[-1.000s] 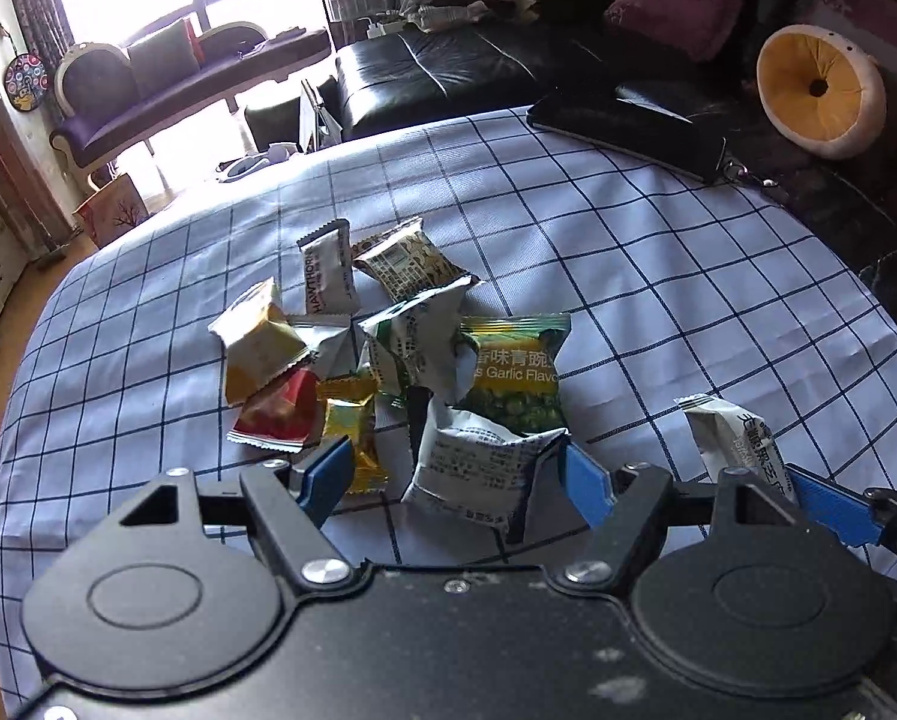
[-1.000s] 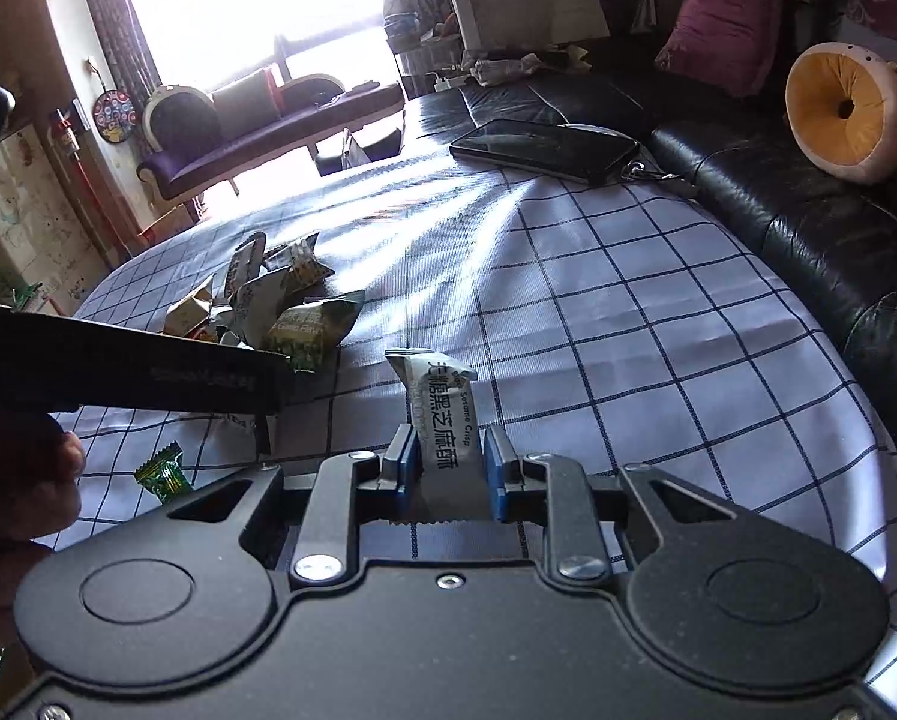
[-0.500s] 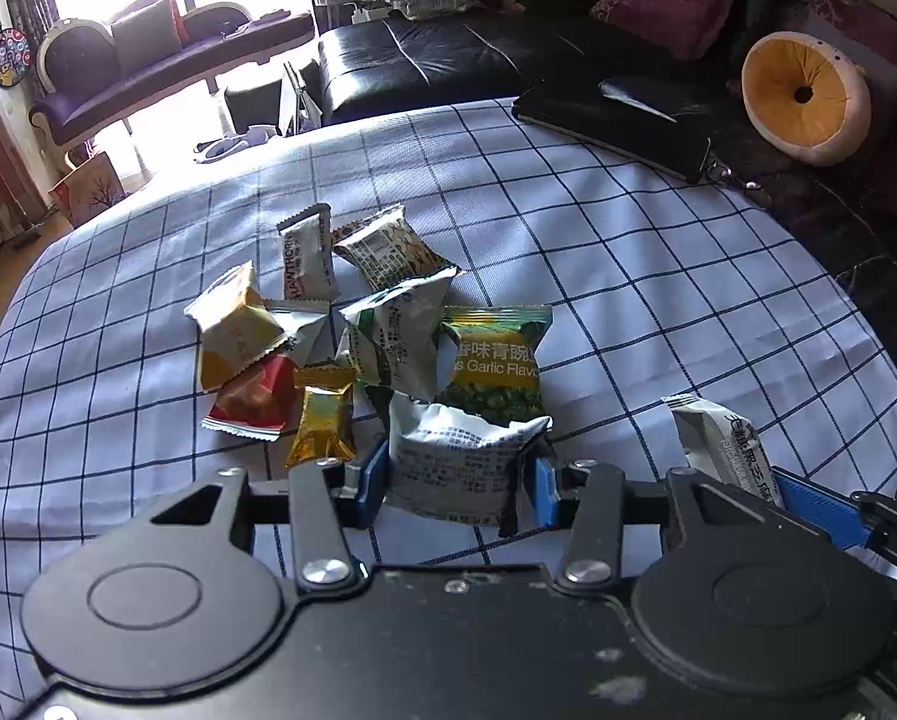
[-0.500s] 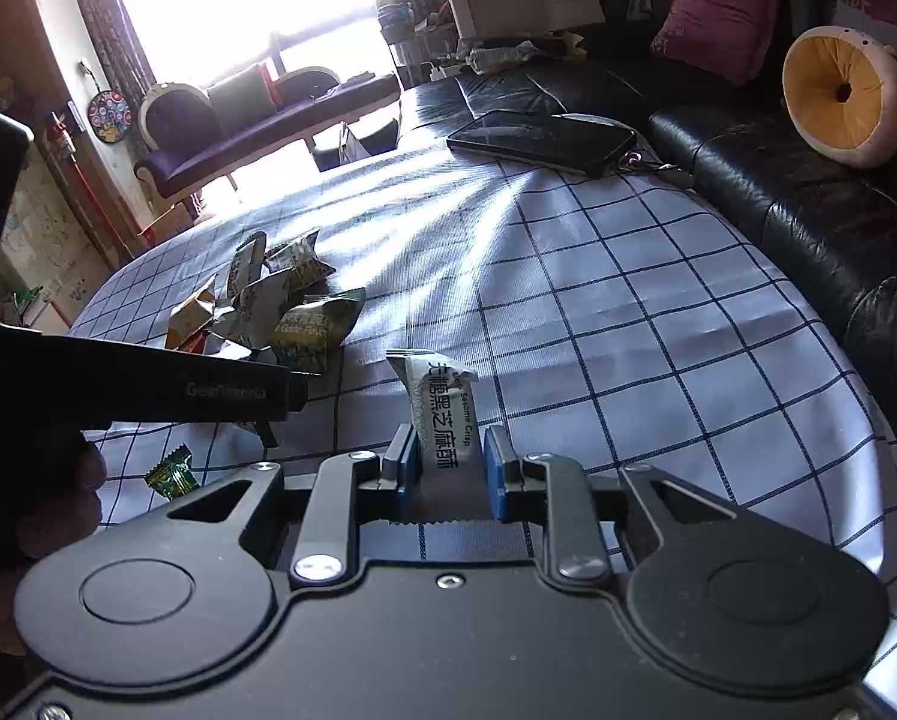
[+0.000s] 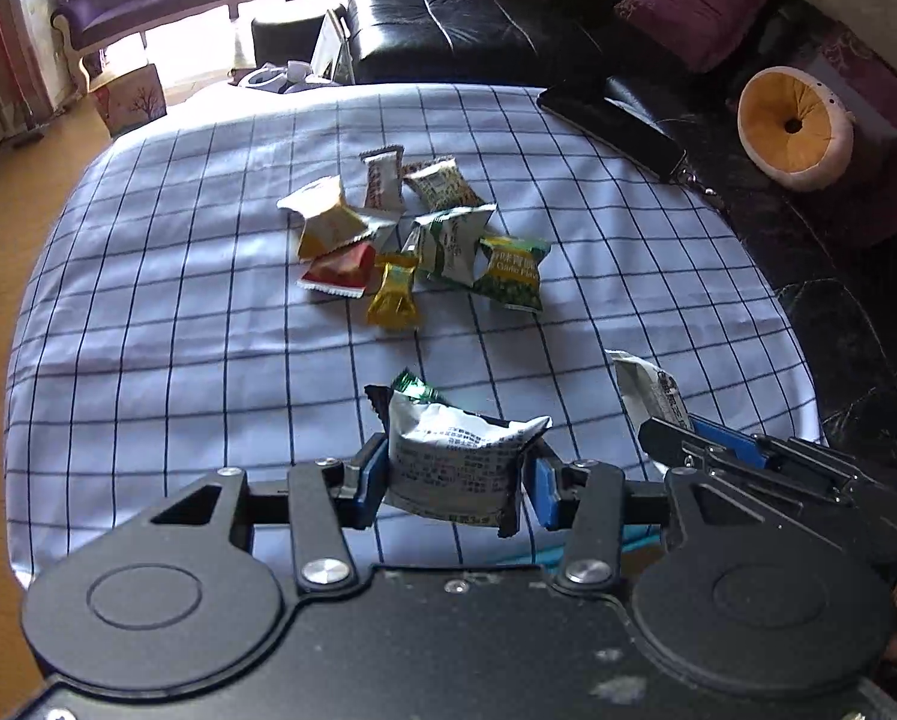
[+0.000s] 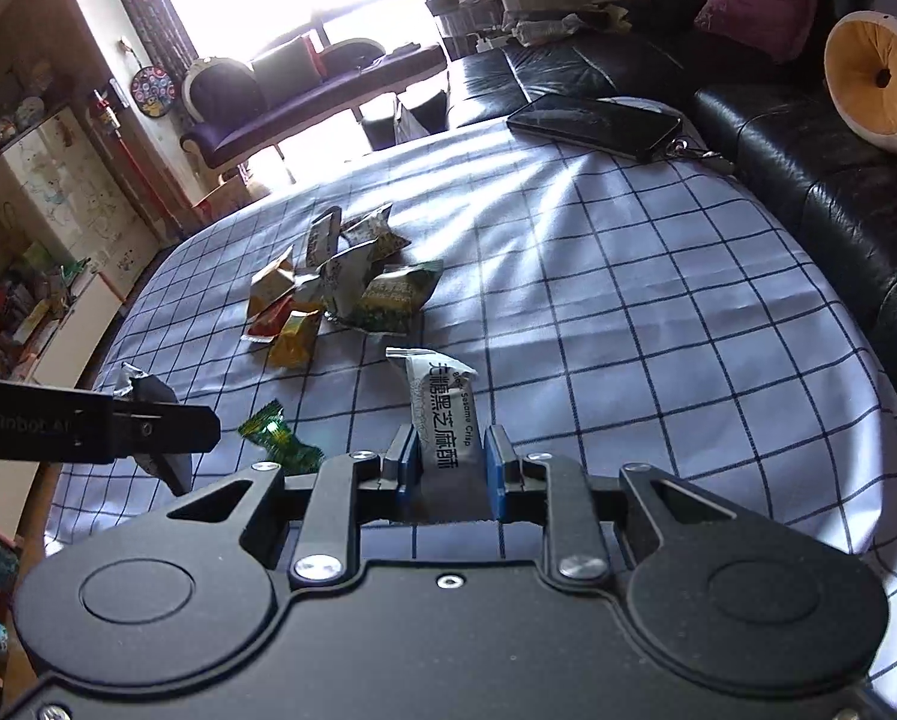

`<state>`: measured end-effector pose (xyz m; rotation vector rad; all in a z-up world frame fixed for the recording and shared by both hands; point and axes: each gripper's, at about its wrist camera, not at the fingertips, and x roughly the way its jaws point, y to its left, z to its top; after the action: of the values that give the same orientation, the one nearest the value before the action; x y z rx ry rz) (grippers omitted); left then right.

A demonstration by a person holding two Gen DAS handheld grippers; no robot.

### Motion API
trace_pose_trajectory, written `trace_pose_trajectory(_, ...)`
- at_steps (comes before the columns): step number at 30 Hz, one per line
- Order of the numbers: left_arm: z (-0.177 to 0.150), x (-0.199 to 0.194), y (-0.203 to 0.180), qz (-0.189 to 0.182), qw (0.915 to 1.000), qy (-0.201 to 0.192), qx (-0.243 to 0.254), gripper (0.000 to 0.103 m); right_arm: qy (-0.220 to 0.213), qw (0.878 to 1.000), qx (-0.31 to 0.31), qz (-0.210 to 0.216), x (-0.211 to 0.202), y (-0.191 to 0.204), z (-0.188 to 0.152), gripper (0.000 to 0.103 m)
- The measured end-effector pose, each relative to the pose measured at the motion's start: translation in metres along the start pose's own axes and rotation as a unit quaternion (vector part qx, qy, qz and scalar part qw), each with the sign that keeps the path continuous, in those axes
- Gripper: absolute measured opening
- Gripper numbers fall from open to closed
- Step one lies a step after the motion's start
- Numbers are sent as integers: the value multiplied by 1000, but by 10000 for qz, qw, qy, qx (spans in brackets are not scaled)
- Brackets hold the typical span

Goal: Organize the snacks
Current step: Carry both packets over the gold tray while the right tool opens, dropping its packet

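My left gripper (image 5: 457,480) is shut on a white crinkled snack packet (image 5: 454,468) and holds it above the checked tablecloth (image 5: 148,300). A small green candy (image 5: 415,387) lies on the cloth just beyond it. Farther off sits a pile of several snack packets (image 5: 418,240). My right gripper (image 6: 451,462) is shut on a white sesame crisp packet (image 6: 445,414), held upright off the cloth. In the right wrist view the left gripper (image 6: 148,426) reaches in from the left, the green candy (image 6: 277,438) lies beside it, and the pile (image 6: 340,288) lies beyond.
A black phone (image 5: 610,126) lies at the table's far right edge. A black leather sofa (image 6: 808,138) with a round orange cushion (image 5: 793,126) runs along the right. The floor drops away on the left, with shelves of clutter (image 6: 22,300).
The left gripper closed on the white packet, then lifted it back away from the pile, uncovering the green candy. The right gripper rose slightly, still holding the sesame packet.
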<state>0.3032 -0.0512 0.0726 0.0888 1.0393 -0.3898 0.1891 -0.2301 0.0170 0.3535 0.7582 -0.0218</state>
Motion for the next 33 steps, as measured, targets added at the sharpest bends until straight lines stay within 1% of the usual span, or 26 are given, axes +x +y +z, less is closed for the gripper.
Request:
trace_pose_trajectory(2,-13,-5,6,63,9999,110,-58,49,145,9998,-11,111,-4,0,-4,33)
trace_pose_trajectory(8,-55,-11,21,425,9983,375,-143,49,519,9979,-36,382,-19,-2,-18,33)
trace_pose_trajectory(15,-103,-7,36,558,9945,788,-416,48,780,9957,-23,495,-37,-5,-35,33)
trace_pose_trajectory(19,-123,-6,35,611,9928,865,-560,48,939,9942,-21,532,-43,-6,-45,33)
trace_pose_trajectory(24,-137,-6,30,718,9914,926,-590,48,1081,9924,-88,574,-50,-6,-53,33)
trace_pose_trajectory(29,-144,-5,25,759,9905,1014,-529,49,1182,9904,-331,634,-58,2,-65,33)
trace_pose_trajectory(33,-147,-3,20,776,9899,1092,-456,50,1343,9878,-439,659,-58,6,-75,33)
